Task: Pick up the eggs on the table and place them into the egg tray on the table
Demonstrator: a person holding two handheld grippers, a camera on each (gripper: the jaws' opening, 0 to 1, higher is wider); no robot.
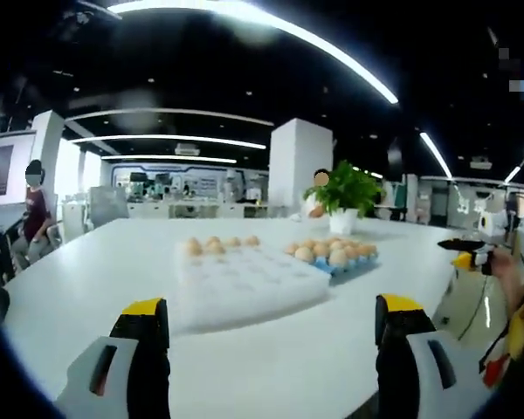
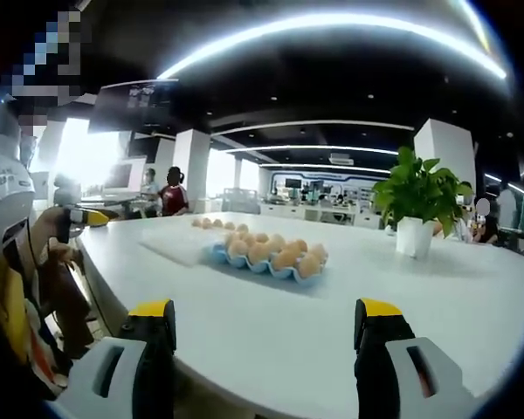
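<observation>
A wide white egg tray [image 1: 244, 281] lies mid-table with a few eggs [image 1: 214, 246] along its far edge. To its right a blue tray [image 1: 349, 264] is packed with several brown eggs [image 1: 332, 253]. My left gripper [image 1: 271, 316] hangs open above the near table edge, short of the white tray, with nothing between its jaws. In the right gripper view the blue tray [image 2: 244, 264] and its eggs [image 2: 275, 251] sit ahead, with the white tray [image 2: 176, 243] behind them to the left. My right gripper [image 2: 264, 316] is open and empty over the table's near edge.
A potted plant [image 1: 345, 196] in a white pot [image 2: 415, 236] stands on the table beyond the trays. The other gripper [image 1: 467, 253] shows at the right beside a hand, and the left one [image 2: 83, 218] at the left. People [image 2: 170, 196] sit at desks behind.
</observation>
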